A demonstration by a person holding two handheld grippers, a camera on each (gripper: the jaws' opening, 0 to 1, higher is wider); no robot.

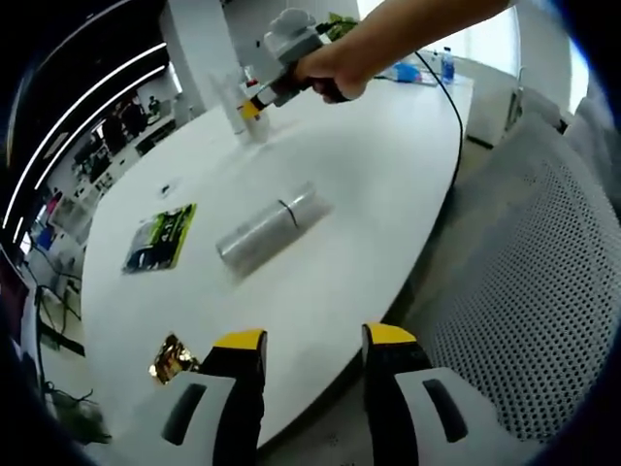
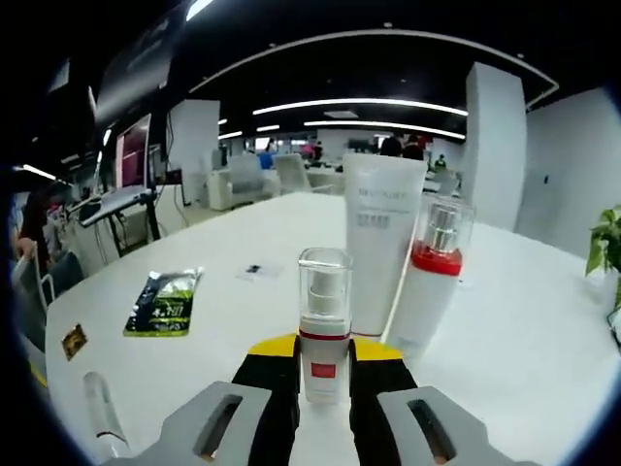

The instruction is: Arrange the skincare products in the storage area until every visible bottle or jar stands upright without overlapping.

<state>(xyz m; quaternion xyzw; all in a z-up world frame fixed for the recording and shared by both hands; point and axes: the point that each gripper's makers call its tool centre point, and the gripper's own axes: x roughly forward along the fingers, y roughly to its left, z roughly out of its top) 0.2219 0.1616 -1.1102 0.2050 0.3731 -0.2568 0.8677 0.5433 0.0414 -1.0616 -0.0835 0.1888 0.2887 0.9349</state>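
The white table runs from six o'clock up to twelve in the left gripper view, with a perforated white chair at four o'clock beside it. Near the centre of that view a silvery bottle lies on its side on the table, well apart from everything else. At nine o'clock from it lies a green sachet, flat, and at seven o'clock a small gold wrapper. The left gripper rises from six o'clock with its jaws wide apart and nothing between them.

At twelve o'clock a person's hand holds the right gripper against the upright products, too small there to tell apart.

In the right gripper view the right gripper has its jaws closed on a small pump bottle with a clear cap, standing upright. Behind it, toward one o'clock, stands a tall white tube, and just beside that a red-collared bottle; whether these two touch cannot be told. The green sachet lies at nine o'clock.
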